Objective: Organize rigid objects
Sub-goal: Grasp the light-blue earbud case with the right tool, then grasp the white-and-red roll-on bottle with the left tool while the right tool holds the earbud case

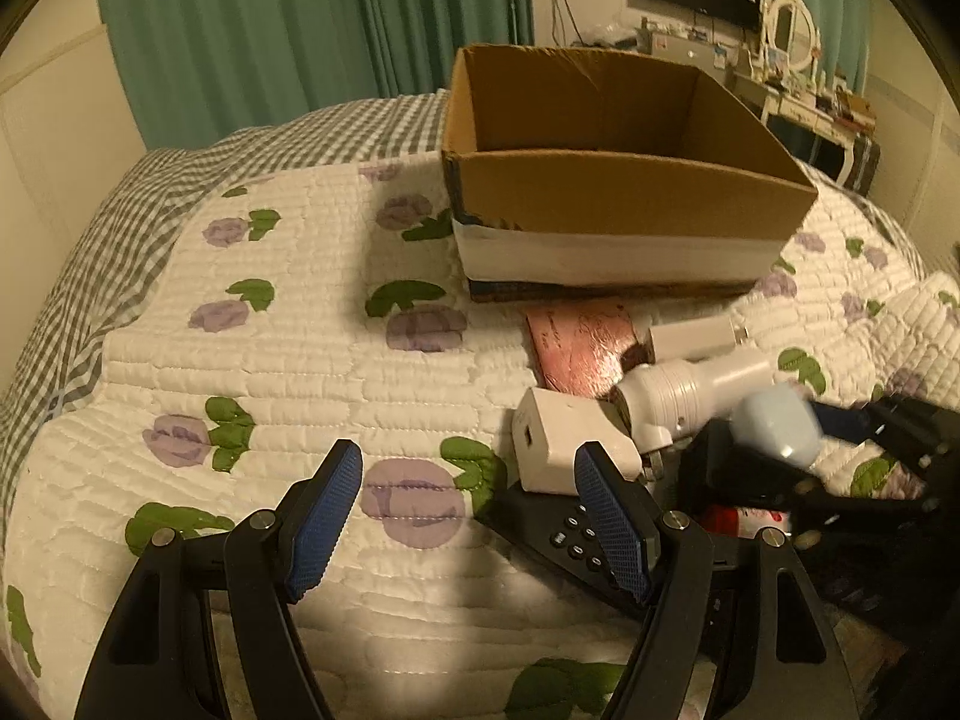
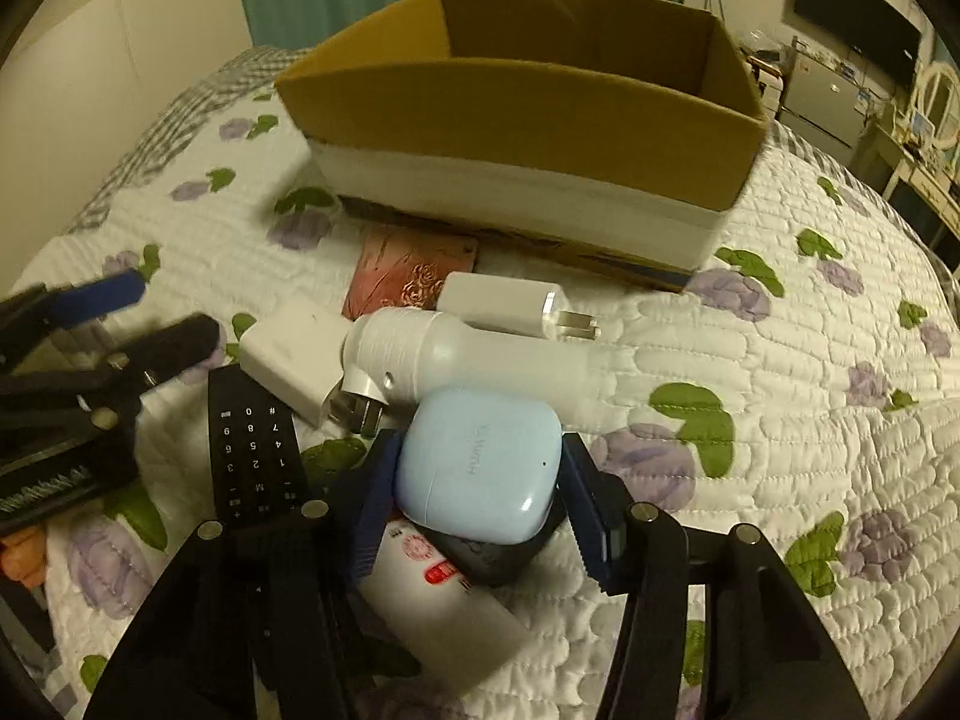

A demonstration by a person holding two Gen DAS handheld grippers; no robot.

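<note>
An open cardboard box [image 1: 630, 192] [image 2: 528, 120] stands on the quilted bed. In front of it lie a pink card [image 2: 408, 276], two white chargers [image 2: 504, 300] [image 2: 294, 360], a white bottle [image 2: 474, 354] and a black remote [image 2: 252, 450]. My right gripper [image 2: 480, 480] is shut on a light blue earbud case [image 2: 480, 462], held above a dark object and a white tube [image 2: 444, 594]. The case also shows in the left wrist view [image 1: 774, 426]. My left gripper [image 1: 474, 516] is open and empty over the quilt, left of the pile, its right finger over the remote [image 1: 576, 540].
The floral quilt [image 1: 270, 360] spreads left of the pile. A checked blanket [image 1: 150, 180] and green curtains lie behind. A dresser with a mirror [image 1: 792, 30] and a wall screen stand at far right. An orange item [image 2: 21, 552] sits at the left edge.
</note>
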